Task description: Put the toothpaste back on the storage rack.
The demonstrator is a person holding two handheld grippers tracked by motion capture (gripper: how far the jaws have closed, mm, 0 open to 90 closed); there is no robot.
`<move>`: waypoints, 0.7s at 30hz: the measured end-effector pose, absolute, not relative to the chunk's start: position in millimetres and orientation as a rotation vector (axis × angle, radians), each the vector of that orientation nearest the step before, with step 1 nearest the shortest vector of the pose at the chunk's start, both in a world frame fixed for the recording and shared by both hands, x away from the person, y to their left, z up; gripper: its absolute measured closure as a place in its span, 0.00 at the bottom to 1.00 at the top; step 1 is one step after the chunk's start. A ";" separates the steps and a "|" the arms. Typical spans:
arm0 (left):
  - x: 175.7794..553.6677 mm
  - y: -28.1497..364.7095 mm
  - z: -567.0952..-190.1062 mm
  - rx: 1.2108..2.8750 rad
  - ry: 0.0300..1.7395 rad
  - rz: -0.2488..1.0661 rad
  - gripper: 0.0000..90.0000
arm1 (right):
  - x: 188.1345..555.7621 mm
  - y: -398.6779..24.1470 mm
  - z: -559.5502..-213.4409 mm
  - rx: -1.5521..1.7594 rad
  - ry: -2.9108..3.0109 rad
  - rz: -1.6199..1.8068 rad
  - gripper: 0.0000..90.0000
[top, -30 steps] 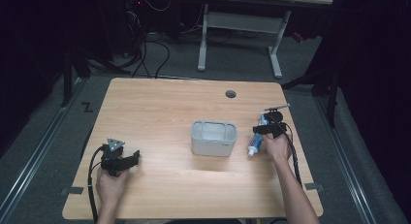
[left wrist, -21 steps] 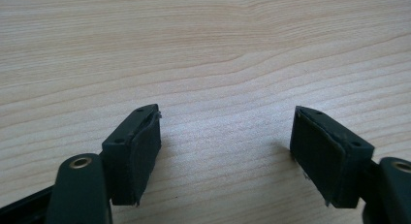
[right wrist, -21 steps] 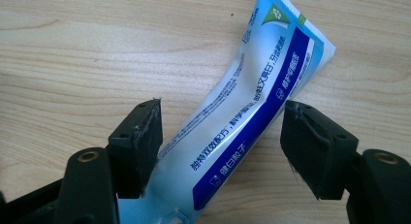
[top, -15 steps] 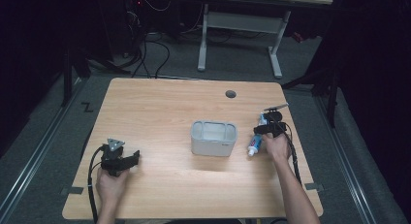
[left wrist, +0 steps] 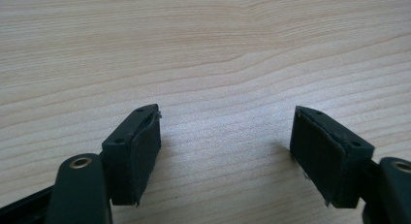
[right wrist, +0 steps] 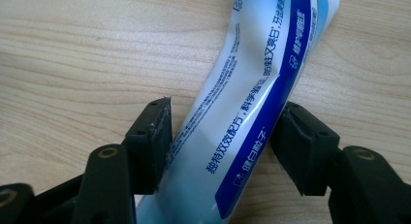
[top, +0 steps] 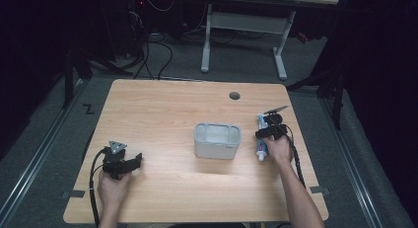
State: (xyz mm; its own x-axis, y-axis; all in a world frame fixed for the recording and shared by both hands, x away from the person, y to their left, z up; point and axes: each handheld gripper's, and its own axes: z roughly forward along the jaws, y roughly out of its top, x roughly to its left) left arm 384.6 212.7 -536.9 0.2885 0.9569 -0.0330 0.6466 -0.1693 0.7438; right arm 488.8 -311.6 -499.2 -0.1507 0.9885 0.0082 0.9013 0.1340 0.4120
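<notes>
Fingers (right wrist: 155, 141) of the right gripper (top: 268, 131) squeeze a blue and white toothpaste tube (right wrist: 252, 103) from both sides, low on the light wood worktop (top: 162, 109), right of the grey tub (top: 217, 140). Fingers of the left gripper (top: 121, 161) are spread wide with nothing between them, near the front left of the worktop. To lift well, I think the right hand should keep a firm, even squeeze and rise straight. From above, the tube lies long from front to back, white cap toward the person.
</notes>
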 end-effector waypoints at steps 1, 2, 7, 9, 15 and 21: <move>384.6 212.7 -536.9 1.901 1.434 0.602 0.30 | 488.8 -311.6 -499.2 1.848 2.148 0.471 0.46; 384.6 212.8 -536.9 1.902 1.434 0.601 0.30 | 489.6 -310.1 -499.8 1.830 2.168 0.460 0.47; 384.6 212.8 -536.9 1.901 1.434 0.601 0.30 | 489.0 -309.0 -499.2 1.820 2.178 0.459 0.53; 384.5 212.8 -536.9 1.901 1.434 0.601 0.30 | 488.0 -307.7 -499.0 1.802 2.186 0.458 0.58; 384.5 212.8 -536.9 1.902 1.434 0.599 0.30 | 487.1 -305.2 -498.0 1.783 2.211 0.461 0.65; 384.5 212.9 -536.9 1.902 1.434 0.600 0.30 | 486.1 -306.9 -495.2 1.784 2.222 0.481 0.72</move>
State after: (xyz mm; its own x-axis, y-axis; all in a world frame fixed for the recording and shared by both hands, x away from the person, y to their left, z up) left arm 384.5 212.9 -536.9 0.2898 0.9565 -0.0341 0.6474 -0.1697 0.7430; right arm 486.1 -306.9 -495.2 -0.2184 0.9758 0.0109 0.8930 0.1954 0.4053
